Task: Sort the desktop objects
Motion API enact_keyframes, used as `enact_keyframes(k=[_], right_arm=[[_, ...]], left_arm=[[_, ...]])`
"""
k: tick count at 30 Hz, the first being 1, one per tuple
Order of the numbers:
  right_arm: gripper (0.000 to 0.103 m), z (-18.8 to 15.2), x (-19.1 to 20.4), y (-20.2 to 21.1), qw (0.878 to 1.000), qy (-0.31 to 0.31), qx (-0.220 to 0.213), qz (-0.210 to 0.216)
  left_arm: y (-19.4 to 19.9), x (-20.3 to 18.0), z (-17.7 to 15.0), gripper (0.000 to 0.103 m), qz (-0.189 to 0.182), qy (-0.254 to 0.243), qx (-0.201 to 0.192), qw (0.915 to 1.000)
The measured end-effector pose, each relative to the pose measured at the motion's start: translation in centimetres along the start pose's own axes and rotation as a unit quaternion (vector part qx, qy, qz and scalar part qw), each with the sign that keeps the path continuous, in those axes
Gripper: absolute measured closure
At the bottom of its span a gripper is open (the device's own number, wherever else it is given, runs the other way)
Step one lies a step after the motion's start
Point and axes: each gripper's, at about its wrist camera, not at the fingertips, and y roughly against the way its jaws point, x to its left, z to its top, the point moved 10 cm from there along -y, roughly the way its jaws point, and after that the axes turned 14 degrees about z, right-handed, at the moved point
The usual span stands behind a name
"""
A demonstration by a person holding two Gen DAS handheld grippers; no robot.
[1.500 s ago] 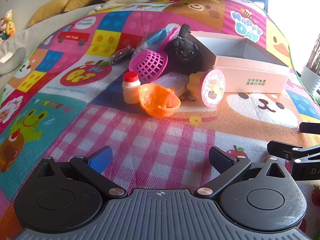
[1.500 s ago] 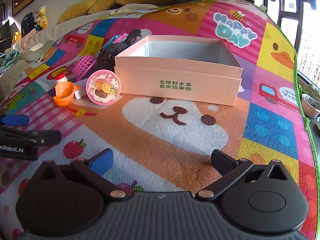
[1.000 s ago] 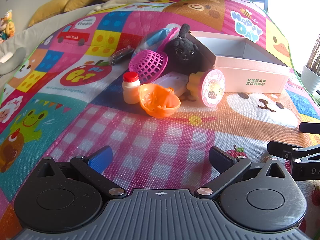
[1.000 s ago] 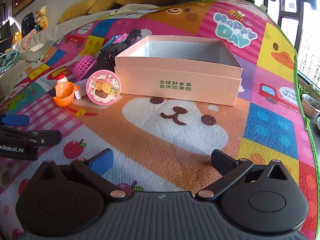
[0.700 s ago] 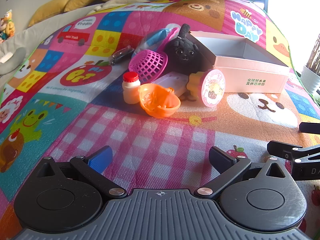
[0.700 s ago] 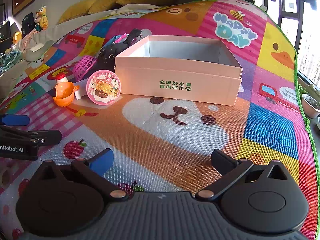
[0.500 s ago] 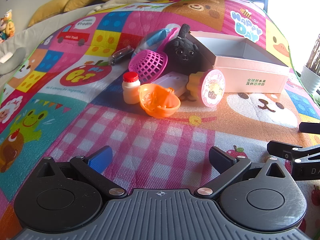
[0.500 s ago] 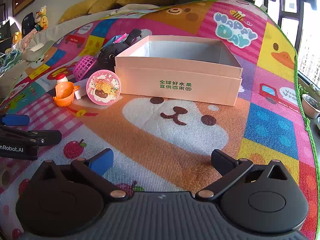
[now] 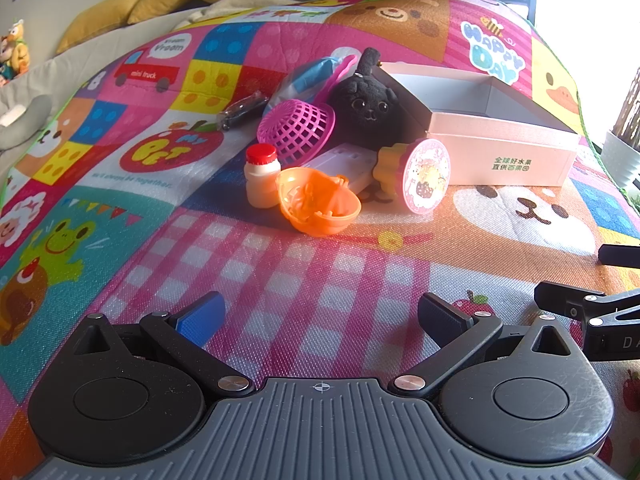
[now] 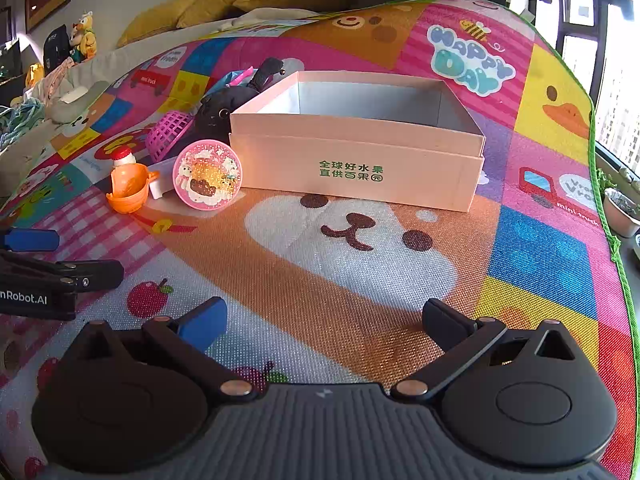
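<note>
- Nothing's moving since a second ago: you're holding both the left gripper (image 9: 320, 316) and right gripper (image 10: 324, 320) wide, empty.
- Sorting isn't starting; toys are sitting at 11 o'clock of the box (image 10: 356, 152).

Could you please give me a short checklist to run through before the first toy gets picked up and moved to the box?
1. Left gripper open and holding nothing: ok.
2. Right gripper open and holding nothing: ok.
3. Pink box open at the top, visible inside bare: ok.
4. Orange bowl at the front of the pile, mat before it free: ok.
5. Small bottle upright beside the bowl: ok.
6. Whether the white flat piece is pinned under the round pink case: cannot tell.
</note>
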Motion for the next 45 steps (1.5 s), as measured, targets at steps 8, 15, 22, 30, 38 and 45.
enact_keyframes(k=[8, 15, 22, 30, 38, 45], right_arm=[[0.000, 0.00, -0.02, -0.03, 1.000, 0.000, 0.000, 0.000], [0.000, 0.00, -0.02, -0.04, 1.000, 0.000, 0.000, 0.000], [0.000, -0.01, 0.00, -0.05, 1.000, 0.000, 0.000, 0.000], [0.000, -0.05, 0.03, -0.06, 1.000, 0.000, 0.000, 0.000], [0.000, -0.05, 0.03, -0.08, 1.000, -0.001, 0.000, 0.000], [0.000, 0.04, 0.03, 0.01, 1.000, 0.000, 0.001, -0.001]], left_arm=[[0.00, 0.00, 0.00, 0.000, 0.000, 0.000, 0.000, 1.0000], [0.00, 0.00, 0.00, 0.000, 0.000, 0.000, 0.000, 1.0000], [0.00, 0.00, 0.00, 0.000, 0.000, 0.000, 0.000, 1.0000], [0.00, -0.01, 0.00, 0.000, -0.001, 0.000, 0.000, 1.0000], [0.00, -0.01, 0.00, 0.000, -0.001, 0.000, 0.000, 1.0000], [0.00, 0.01, 0.00, 0.000, -0.001, -0.001, 0.000, 1.0000]])
